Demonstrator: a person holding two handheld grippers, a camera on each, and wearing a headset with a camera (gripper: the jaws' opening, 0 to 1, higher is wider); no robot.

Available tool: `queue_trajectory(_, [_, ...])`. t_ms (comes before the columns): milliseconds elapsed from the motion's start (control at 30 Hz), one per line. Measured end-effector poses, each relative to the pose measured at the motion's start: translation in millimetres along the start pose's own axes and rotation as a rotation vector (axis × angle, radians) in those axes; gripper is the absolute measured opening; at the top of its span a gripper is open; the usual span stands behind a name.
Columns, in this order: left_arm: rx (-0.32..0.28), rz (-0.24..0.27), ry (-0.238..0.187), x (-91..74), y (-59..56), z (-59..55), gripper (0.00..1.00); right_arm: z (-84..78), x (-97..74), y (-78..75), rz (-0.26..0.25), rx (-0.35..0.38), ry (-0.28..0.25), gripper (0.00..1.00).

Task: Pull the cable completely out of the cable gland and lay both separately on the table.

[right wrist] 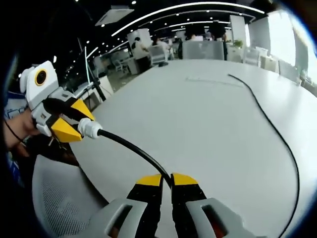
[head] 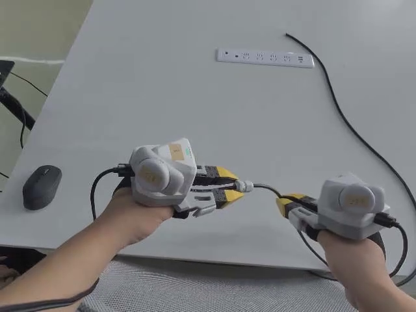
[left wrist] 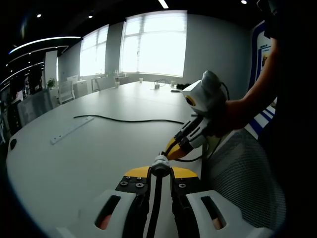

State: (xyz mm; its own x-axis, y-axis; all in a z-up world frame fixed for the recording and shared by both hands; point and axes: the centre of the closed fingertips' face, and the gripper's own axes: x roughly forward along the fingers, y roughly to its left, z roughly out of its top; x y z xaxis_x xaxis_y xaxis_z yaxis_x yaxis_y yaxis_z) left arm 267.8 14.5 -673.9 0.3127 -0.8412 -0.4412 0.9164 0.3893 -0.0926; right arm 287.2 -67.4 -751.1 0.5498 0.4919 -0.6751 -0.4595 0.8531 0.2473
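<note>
Your left gripper (head: 233,185) is closed nearly all the way, with its yellow-tipped jaws clamped on the small white plastic cable gland (head: 244,186). In the left gripper view the gland sits right at the jaw tips, sticking out just past them. The thin black cable (right wrist: 131,148) comes out of the gland's free end and runs in a shallow curve to your right gripper (head: 284,203). That gripper's jaws are pressed together on the cable, with only the cable's thickness between the yellow pads. The cable is in the gland, so the two are not yet apart. Both are held up off the pale grey table (head: 195,97), above its near edge, with the grippers facing each other and the short run of cable spanning the gap between them. A dark strand drops away below your right gripper toward the table edge. From the head view you cannot tell whether it is the loose end of this cable or the gripper's own lead.

On the far side of the table lies a long white power strip (head: 264,58). Its black cord (head: 351,127) sweeps down the right side of the tabletop. A black oval computer mouse (head: 41,186) rests near the left edge, well apart from your hands. The grey mesh chair (head: 195,286) shows below the table's front edge.
</note>
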Motion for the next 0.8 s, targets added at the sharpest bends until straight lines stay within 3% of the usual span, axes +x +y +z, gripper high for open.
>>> queue_trajectory(233, [0.003, -0.004, -0.003, 0.8, 0.3, 0.7, 0.15, -9.2, 4.6, -9.1, -0.012, 0.076, 0.026, 0.01])
queue_trajectory(300, [0.007, -0.005, -0.004, 0.6, 0.4, 0.8, 0.15, -15.4, 6.3, -9.6, -0.014, 0.163, 0.044, 0.01])
queue_trajectory(367, [0.004, -0.005, -0.004, 0.3, 0.3, 0.6, 0.15, -14.9, 7.7, -11.1, -0.017, 0.148, 0.036, 0.01])
queue_trajectory(433, [0.005, -0.005, -0.004, 0.0, 0.3, 0.3, 0.15, -15.8, 8.7, -9.5, -0.012, 0.186, 0.039, 0.01])
queue_trajectory(533, [0.002, -0.004, -0.004, -0.4, 0.2, 0.1, 0.15, -15.3, 9.4, -8.8, -0.02, 0.111, 0.046, 0.01])
queue_trajectory(700, [-0.001, 0.0, -0.003, -1.9, 1.6, -0.9, 0.15, -15.5, 8.4, -6.5, -0.018, 0.074, 0.048, 0.01])
queue_trajectory(800, [-0.002, 0.001, -0.004, -2.2, 1.5, -0.9, 0.15, -13.8, 7.6, -6.0, -0.031, -0.075, 0.055, 0.01])
